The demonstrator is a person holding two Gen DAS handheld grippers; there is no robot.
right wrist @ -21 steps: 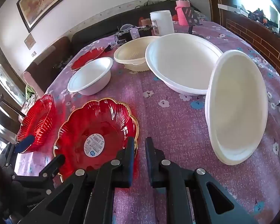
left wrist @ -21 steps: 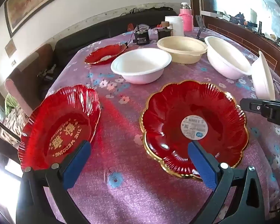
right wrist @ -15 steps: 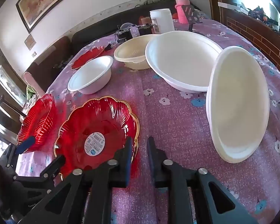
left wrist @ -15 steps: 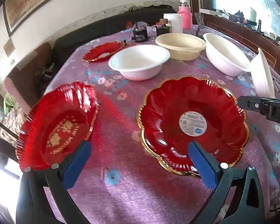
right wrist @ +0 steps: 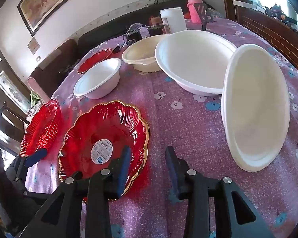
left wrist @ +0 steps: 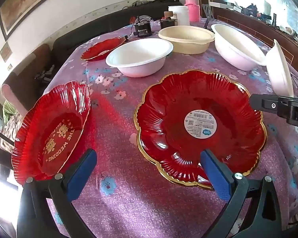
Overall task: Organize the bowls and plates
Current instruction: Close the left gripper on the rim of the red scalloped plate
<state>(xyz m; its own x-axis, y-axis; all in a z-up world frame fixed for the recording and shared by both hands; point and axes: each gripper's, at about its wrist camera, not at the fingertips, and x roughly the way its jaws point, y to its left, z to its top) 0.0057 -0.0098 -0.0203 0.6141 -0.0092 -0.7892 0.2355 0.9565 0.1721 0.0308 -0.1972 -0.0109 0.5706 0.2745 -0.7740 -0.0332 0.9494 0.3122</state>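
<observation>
Right wrist view: plates and bowls scattered over the bench [right wrist: 188, 119], nothing stacked; both grippers' fingers [right wrist: 125, 164] open, empty.

Three red plates [left wrist: 200, 127] out there; four pale bowls [left wrist: 139, 57] too. One white plate [right wrist: 256, 107] stands tilted.
</observation>
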